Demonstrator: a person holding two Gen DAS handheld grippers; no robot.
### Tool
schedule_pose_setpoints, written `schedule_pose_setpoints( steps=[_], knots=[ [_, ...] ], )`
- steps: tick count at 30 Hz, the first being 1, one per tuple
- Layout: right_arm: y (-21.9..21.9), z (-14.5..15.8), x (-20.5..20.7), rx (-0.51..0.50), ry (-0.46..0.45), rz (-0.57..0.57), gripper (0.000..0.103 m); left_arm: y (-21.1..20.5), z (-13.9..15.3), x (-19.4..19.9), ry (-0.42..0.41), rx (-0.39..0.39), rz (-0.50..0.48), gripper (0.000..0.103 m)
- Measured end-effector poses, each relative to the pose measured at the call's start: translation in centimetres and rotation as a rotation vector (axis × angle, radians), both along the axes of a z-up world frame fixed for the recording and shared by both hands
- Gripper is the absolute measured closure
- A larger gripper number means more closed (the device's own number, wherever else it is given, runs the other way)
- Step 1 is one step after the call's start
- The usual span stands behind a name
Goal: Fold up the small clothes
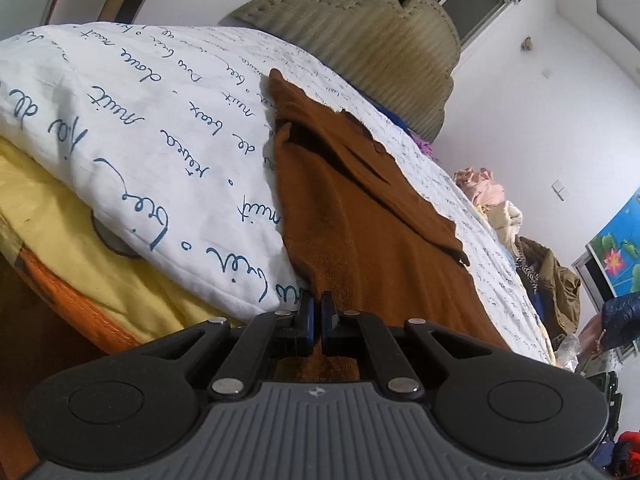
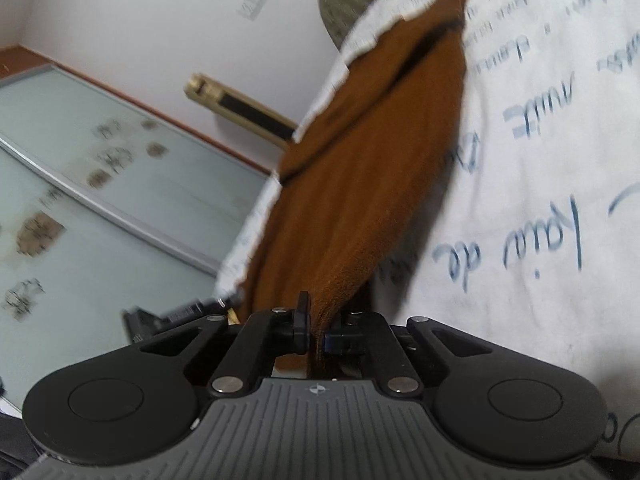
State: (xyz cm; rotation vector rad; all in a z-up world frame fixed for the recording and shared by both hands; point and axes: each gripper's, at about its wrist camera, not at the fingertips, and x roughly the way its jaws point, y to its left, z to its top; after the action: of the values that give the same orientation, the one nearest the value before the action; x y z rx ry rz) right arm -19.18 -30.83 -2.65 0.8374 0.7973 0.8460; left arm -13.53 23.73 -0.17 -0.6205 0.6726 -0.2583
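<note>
A brown knitted garment (image 1: 360, 200) lies stretched across the white bed cover (image 1: 140, 120) with blue handwriting print. My left gripper (image 1: 317, 312) is shut on the garment's near edge, the cloth running between the blue pads. In the right wrist view the same brown garment (image 2: 380, 160) stretches away from my right gripper (image 2: 318, 320), which is shut on another part of its near edge. A fold or sleeve lies on top of the garment further away.
A padded beige headboard (image 1: 380, 48) stands at the far end of the bed. A pile of clothes (image 1: 500, 200) lies at the bed's right side. A yellow sheet (image 1: 80, 240) shows under the cover. Mirrored wardrobe doors (image 2: 100, 180) stand to the left in the right wrist view.
</note>
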Motion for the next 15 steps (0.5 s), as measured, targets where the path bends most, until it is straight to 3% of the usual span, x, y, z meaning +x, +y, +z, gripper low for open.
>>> schedule_pose_setpoints(
  steps=[4,7,15],
  knots=[
    [-1.5,1.4,-0.1,0.07,-0.056,-0.035,0.094,-0.3,0.3,-0.2,-0.03,-0.048,-0.038,0.1],
    [-2.5,2.3,0.0,0.075,-0.079,-0.059,0.094,-1.0,0.5,0.1,-0.035,-0.014,-0.045,0.1],
    [-1.9,-0.2,0.5,-0.006,0.002,-0.056,0.094,-0.1,-1.2,0.1,0.03,-0.059,-0.036,0.1]
  ],
)
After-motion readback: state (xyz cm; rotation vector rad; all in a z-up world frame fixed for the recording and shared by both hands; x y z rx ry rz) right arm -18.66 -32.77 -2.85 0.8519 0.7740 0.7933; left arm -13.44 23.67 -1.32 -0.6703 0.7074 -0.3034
